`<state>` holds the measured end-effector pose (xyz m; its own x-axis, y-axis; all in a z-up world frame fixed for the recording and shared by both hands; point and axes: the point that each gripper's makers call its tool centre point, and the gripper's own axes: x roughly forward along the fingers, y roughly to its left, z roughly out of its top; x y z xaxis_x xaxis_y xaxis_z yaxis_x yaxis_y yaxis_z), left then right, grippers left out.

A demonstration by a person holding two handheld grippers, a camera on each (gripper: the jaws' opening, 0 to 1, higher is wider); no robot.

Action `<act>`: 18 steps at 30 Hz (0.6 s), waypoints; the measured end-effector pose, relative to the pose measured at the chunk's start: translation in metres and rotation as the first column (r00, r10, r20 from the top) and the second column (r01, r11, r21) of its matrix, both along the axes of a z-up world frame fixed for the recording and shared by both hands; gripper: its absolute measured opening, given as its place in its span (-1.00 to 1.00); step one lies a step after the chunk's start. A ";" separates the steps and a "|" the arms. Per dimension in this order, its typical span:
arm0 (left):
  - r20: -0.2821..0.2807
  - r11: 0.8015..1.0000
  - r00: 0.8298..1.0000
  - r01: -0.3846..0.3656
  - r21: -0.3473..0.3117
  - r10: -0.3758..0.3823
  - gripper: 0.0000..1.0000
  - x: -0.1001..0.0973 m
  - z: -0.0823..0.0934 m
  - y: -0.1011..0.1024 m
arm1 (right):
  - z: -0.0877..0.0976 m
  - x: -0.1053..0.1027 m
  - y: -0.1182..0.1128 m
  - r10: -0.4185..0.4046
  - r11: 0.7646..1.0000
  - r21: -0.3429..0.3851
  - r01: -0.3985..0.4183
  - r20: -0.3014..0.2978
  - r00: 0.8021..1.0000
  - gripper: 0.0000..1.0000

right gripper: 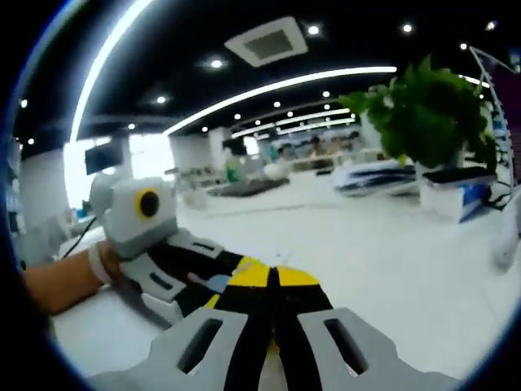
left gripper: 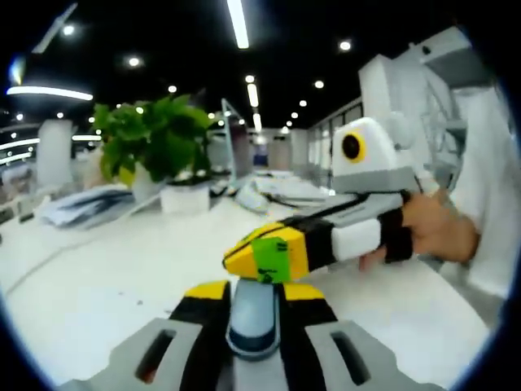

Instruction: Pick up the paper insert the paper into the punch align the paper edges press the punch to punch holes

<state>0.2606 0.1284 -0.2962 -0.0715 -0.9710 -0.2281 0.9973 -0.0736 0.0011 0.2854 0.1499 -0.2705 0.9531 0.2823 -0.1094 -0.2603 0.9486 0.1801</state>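
Low in the left gripper view, my left gripper (left gripper: 254,292) has its yellow-tipped jaws a little apart. A rounded blue-grey part (left gripper: 252,324), apparently the punch's lever, fills the gap between them. The right gripper (left gripper: 269,254) comes in from the right, held by a hand (left gripper: 435,228), and its yellow and green tip rests just above my left jaws. In the right gripper view, my right gripper (right gripper: 275,275) has its jaws pressed together. The left gripper (right gripper: 191,273) lies against it from the left, with a small blue patch (right gripper: 216,283) showing under it.
Both grippers sit over a white table (left gripper: 98,277) (right gripper: 399,269). A potted plant (left gripper: 155,138) (right gripper: 427,110) in a white planter (left gripper: 186,198) stands at the table's far side. Stacks of papers (left gripper: 81,204) (right gripper: 374,175) lie nearby. A person's white sleeve (left gripper: 488,204) is at the right.
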 end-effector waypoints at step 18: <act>0.002 1.000 1.000 -0.002 0.000 0.002 -0.50 0.000 0.000 0.000 | 0.019 -0.005 -0.001 -0.038 0.997 -0.061 0.038 0.000 0.999 -0.93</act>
<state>0.2604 0.1282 -0.2965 -0.0695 -0.9712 -0.2278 0.9974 -0.0721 0.0030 0.2803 0.1489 -0.2520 0.9629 0.2385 -0.1266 -0.2234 0.9670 0.1224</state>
